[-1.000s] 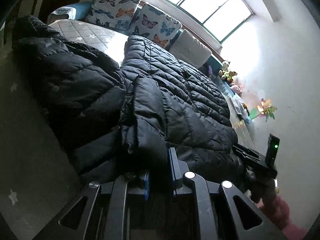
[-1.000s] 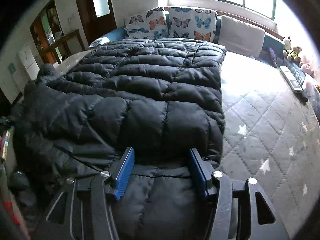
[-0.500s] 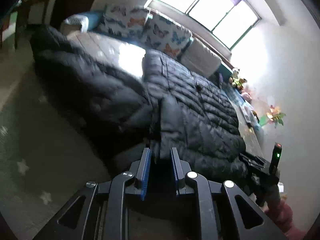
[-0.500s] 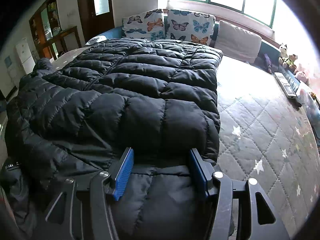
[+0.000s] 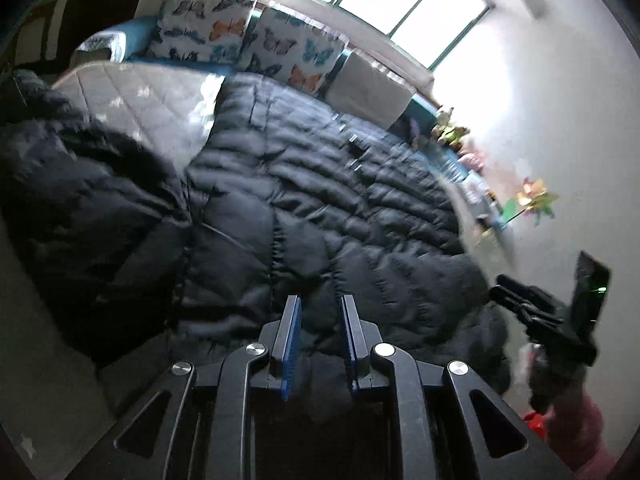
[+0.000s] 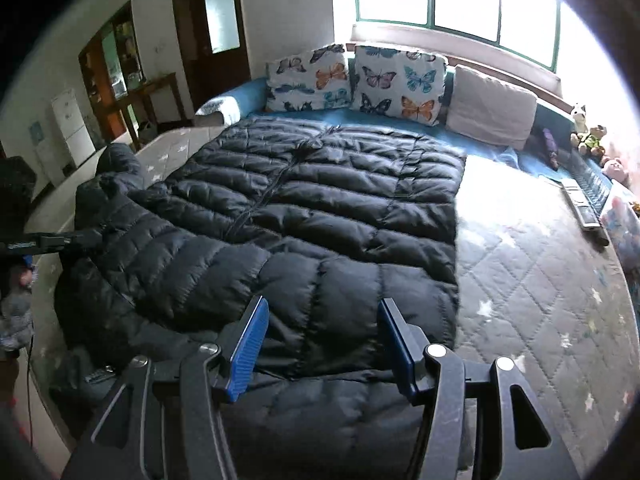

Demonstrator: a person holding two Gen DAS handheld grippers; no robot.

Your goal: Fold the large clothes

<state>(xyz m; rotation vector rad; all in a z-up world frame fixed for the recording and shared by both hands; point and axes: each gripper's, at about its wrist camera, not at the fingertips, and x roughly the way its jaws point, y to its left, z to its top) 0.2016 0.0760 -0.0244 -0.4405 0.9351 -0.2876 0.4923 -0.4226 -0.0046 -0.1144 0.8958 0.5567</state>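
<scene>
A large black quilted down coat (image 6: 320,208) lies spread on the bed, a sleeve folded across its near end. In the left wrist view the coat (image 5: 320,208) fills the middle. My left gripper (image 5: 318,316) is shut on a fold of the coat's near edge, its blue pads pinching the fabric. My right gripper (image 6: 322,320) is open, its blue pads wide apart over the coat's near edge, holding nothing. The right gripper also shows in the left wrist view (image 5: 540,316) at the coat's right corner.
The grey quilted mattress (image 6: 540,280) with white stars is bare to the right of the coat. Butterfly pillows (image 6: 360,76) and a beige cushion (image 6: 492,108) line the headboard. Stuffed toys (image 6: 588,132) and a remote (image 6: 580,204) sit at the far right edge.
My left gripper has pulled the pinched fold of the coat toward the coat's middle. My right gripper has drawn back and up a little, staying open.
</scene>
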